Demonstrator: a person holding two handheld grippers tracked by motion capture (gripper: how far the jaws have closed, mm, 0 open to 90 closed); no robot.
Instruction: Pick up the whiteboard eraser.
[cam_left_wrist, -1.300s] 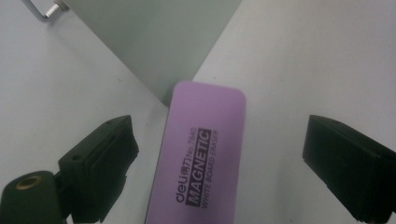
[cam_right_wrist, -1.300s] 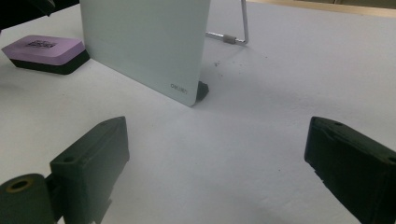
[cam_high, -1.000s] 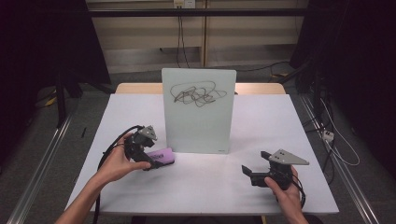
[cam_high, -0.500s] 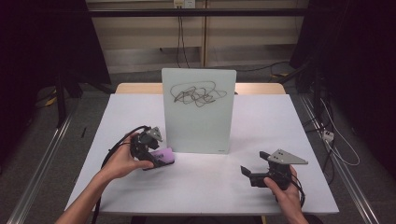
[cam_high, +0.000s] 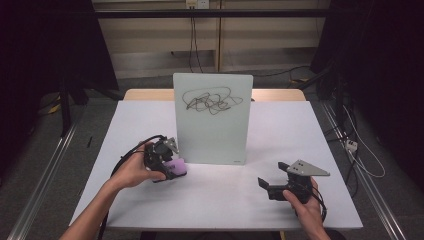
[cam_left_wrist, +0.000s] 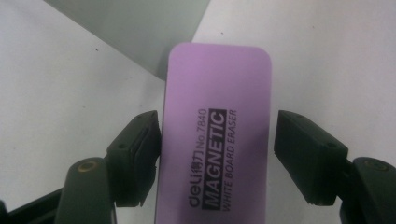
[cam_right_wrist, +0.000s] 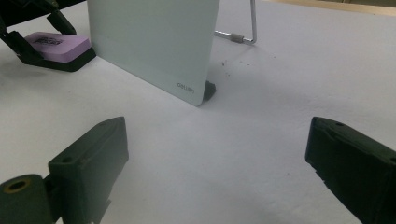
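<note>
High view: the left gripper (cam_high: 167, 162) sits left of centre, jaws straddling the purple eraser (cam_high: 175, 166) that lies at the whiteboard's (cam_high: 212, 117) lower left corner, one jaw touching, the other just off. Lower right, the right gripper (cam_high: 272, 187) gapes wide, holding nothing.

Both claws are matte black with blocky jaws; the right claw (cam_high: 266, 186) carries a grey three-cornered plate, the left claw (cam_high: 167, 162) trails a black cable.

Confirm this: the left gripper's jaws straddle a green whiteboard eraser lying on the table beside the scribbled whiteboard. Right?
Not quite. The whiteboard eraser is purple, not green, as the left gripper view shows. The rest holds: the left gripper straddles it on the table beside the scribbled whiteboard.
</note>
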